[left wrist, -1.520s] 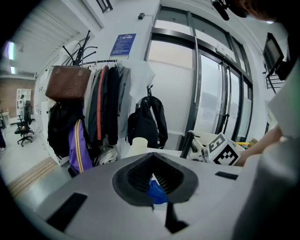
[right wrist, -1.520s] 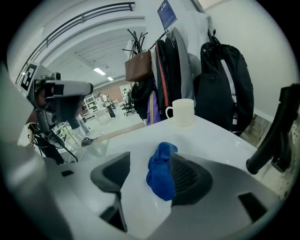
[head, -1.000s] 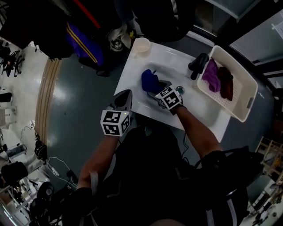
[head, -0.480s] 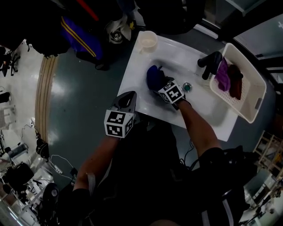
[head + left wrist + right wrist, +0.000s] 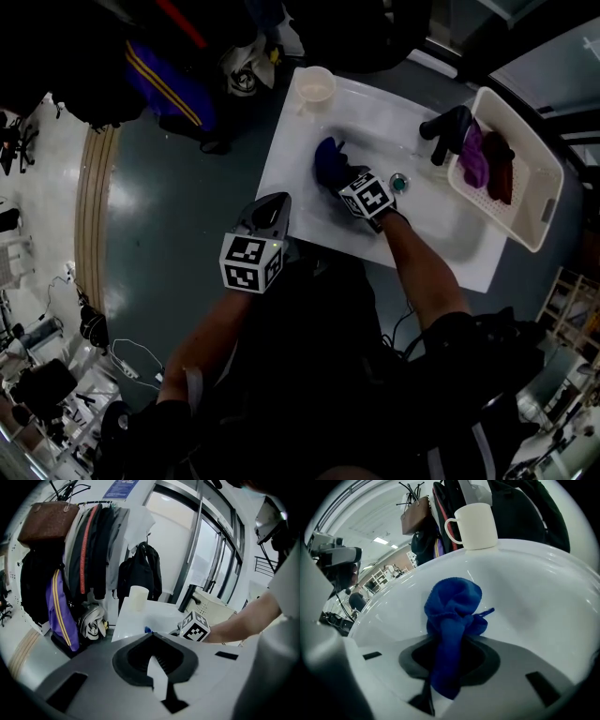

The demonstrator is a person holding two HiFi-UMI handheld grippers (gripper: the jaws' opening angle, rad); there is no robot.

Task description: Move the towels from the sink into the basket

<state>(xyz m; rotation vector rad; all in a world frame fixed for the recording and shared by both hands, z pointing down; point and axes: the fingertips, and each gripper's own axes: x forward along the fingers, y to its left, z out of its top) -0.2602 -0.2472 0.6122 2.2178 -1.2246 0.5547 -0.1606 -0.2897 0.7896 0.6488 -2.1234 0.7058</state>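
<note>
Right hand-held gripper (image 5: 343,180) just closed on blue towel (image 5: 452,603)

Left gripper (image 5: 275,201) and right gripper (image 5: 339,178): grey shells, white cubes (image 5: 250,262) with black square markers. Person wears a dark top.

Open room over the white sink (image 5: 429,214) bowl and along the counter's (image 5: 281,183) near edge, with a black faucet (image 5: 448,131) upright at the far edge just beside the basket (image 5: 546,211) on the right end, and a mug (image 5: 315,87) at the far left corner.
</note>
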